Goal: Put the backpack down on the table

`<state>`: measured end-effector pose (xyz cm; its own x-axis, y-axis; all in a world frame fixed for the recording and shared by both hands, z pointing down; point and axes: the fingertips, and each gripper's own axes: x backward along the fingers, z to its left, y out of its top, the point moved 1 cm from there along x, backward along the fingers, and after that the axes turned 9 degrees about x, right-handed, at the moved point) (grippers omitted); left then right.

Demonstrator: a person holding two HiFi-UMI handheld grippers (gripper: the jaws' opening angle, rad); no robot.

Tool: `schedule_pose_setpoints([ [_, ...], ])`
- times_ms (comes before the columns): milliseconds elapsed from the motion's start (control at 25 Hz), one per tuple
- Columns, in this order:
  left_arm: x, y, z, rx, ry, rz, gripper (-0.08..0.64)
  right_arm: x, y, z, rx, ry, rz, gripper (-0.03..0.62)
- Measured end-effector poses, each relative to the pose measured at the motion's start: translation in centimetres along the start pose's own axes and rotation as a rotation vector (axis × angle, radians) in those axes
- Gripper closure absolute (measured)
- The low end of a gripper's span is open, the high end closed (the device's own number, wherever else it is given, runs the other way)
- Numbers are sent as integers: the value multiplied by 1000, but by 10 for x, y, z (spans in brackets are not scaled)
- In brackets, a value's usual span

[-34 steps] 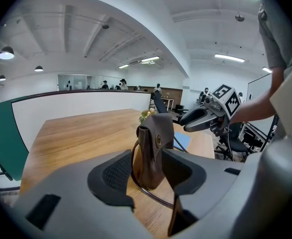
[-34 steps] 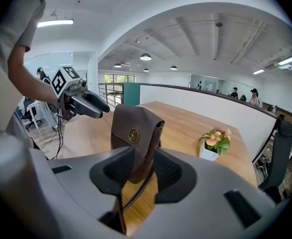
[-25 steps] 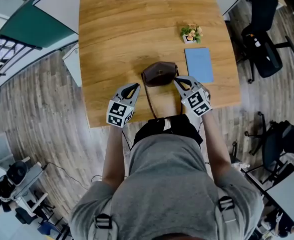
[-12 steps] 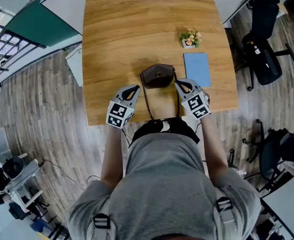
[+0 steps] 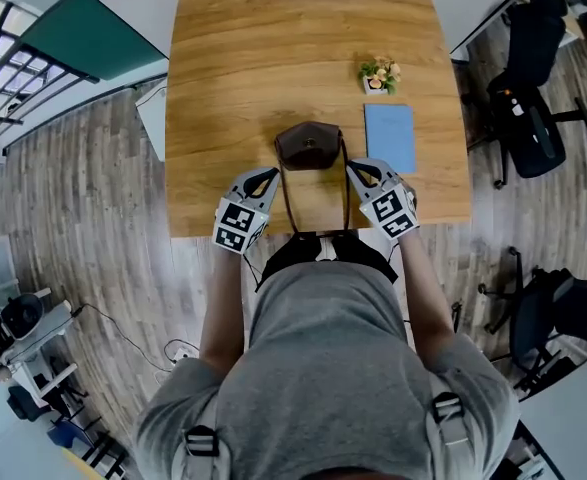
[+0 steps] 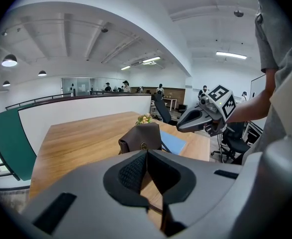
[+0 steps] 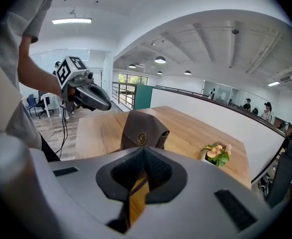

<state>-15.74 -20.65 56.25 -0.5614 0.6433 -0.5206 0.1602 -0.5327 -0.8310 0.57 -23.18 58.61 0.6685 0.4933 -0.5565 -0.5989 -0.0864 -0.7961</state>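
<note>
Backpack (image 5: 308, 146) sits on table (image 5: 223, 68) near the front-edge centre, pad (image 5: 389, 138) just right of it, flower pot (image 5: 378, 74) behind the pad, left gripper (image 5: 270, 172) and right gripper (image 5: 354, 169) flanking its 2 straps (image 5: 289, 203).

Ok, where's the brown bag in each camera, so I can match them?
Head view: bag mid-table, towards the near edge.
Left gripper view: bag at centre, just above the jaws.
Right gripper view: bag at centre, just above the jaws.
Shared landmark: flower pot, up-right of the bag in the head view, behind it in the left gripper view, lower right in the right gripper view.
</note>
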Motion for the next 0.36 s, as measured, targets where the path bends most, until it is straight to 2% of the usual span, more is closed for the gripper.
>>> schedule_pose_setpoints([
  [360, 3, 1, -18, 17, 46, -3, 537, 11, -6, 1, 24, 49, -1, 590],
])
